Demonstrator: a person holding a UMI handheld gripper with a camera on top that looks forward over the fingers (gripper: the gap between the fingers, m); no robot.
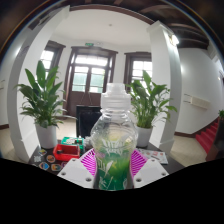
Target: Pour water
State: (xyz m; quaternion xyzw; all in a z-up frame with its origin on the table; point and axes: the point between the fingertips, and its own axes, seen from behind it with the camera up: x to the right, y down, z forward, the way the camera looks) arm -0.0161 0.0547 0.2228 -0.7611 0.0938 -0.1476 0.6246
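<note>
- Bottle sits upright between the 2 pink pads of the gripper, cap on, looks clamped on both sides.
- Risk imo: cap is on, so tilting pours nothing w/o unscrewing it.
- Clear plastic could slip or squash if grip's off.
- No cup visible, so the pour target is unknown.
- Clutter on table nearby, plants beyond.
</note>
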